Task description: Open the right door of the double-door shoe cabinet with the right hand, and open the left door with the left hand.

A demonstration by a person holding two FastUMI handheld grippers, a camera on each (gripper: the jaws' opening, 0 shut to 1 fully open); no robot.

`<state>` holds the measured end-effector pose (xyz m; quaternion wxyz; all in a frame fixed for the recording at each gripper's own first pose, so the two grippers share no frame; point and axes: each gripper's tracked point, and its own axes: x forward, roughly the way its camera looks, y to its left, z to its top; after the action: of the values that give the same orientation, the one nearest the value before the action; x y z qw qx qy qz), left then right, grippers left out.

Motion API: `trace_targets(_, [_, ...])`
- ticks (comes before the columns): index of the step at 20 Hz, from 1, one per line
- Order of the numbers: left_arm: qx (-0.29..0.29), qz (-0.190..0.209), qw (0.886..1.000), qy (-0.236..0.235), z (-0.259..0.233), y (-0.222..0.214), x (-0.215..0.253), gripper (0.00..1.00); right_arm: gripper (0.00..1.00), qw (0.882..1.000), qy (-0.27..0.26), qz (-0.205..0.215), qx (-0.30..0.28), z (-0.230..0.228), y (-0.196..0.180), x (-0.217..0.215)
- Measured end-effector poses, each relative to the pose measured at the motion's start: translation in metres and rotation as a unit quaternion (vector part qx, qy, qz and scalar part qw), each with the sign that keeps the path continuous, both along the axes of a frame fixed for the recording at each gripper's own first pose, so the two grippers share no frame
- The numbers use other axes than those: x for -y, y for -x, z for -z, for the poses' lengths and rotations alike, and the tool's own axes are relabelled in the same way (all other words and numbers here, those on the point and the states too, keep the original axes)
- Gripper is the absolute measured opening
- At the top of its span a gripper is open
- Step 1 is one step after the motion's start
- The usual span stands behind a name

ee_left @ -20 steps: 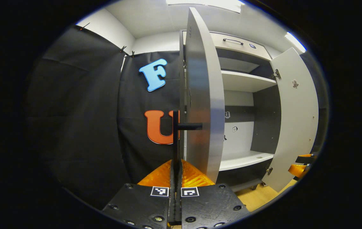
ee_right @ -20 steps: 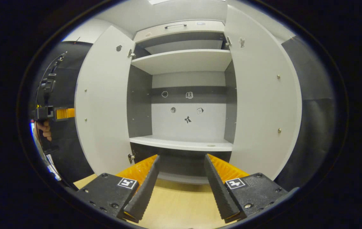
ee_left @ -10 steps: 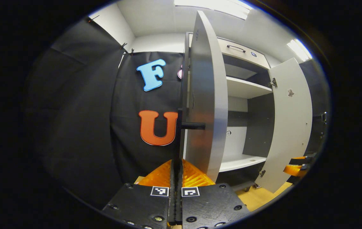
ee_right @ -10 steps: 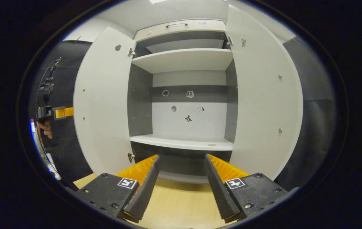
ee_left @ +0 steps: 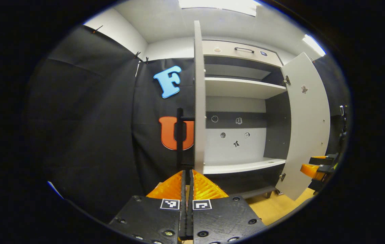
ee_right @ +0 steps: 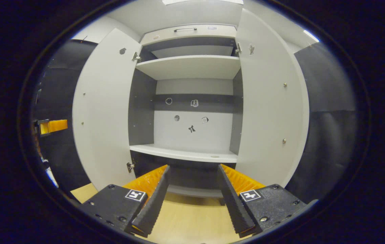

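Because both doors are swung wide, the left tool (ee_left: 186,176) stays pinched on the left door's handle (ee_left: 179,135), while the right tool (ee_right: 192,189) hangs open, holding nothing.

The shoe cabinet (ee_right: 192,34) is pale grey-white outside, with dark grey inner side walls and a dark band across its white back panel (ee_right: 192,132). Both doors, the left door (ee_right: 102,112) and the right door (ee_right: 268,108), are plain light grey. The shelves (ee_right: 189,66) are white. The door handle (ee_left: 179,135) is black. The floor (ee_right: 189,223) is light wood-grain.
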<state>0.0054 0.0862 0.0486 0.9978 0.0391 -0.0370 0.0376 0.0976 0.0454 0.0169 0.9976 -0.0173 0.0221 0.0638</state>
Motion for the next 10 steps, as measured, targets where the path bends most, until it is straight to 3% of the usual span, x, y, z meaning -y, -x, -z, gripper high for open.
trace_targets(2, [0.021, -0.001, 1.0, -0.014, 0.004, -0.015, 0.031, 0.0, 0.87, 1.0, 0.003, -0.001, 0.001, -0.001, 0.001, 0.002])
trace_targets(3, [0.022, 0.003, 1.0, -0.017, 0.01, -0.022, 0.048, 0.14, 0.87, 1.0, 0.002, 0.001, 0.001, -0.001, 0.003, 0.003])
trace_targets(4, [0.021, 0.016, 1.0, -0.01, 0.016, -0.029, 0.066, 0.0, 0.87, 1.0, -0.002, 0.001, 0.003, -0.002, 0.004, 0.003])
trace_targets(5, [0.02, 0.03, 0.999, 0.002, 0.022, -0.036, 0.082, 0.13, 0.87, 1.0, -0.006, 0.0, 0.003, -0.002, 0.005, 0.003])
trace_targets(6, [0.012, 0.046, 0.999, 0.016, 0.029, -0.041, 0.096, 0.0, 0.87, 1.0, -0.011, 0.002, 0.005, -0.002, 0.006, 0.005])
trace_targets(8, [-0.001, 0.051, 0.998, 0.031, 0.039, -0.048, 0.108, 0.06, 0.87, 1.0, -0.019, 0.007, 0.006, -0.002, 0.009, 0.009])
trace_targets(10, [0.003, 0.055, 0.998, 0.019, 0.038, -0.05, 0.115, 0.25, 0.87, 1.0, -0.024, 0.013, 0.008, -0.001, 0.011, 0.013])
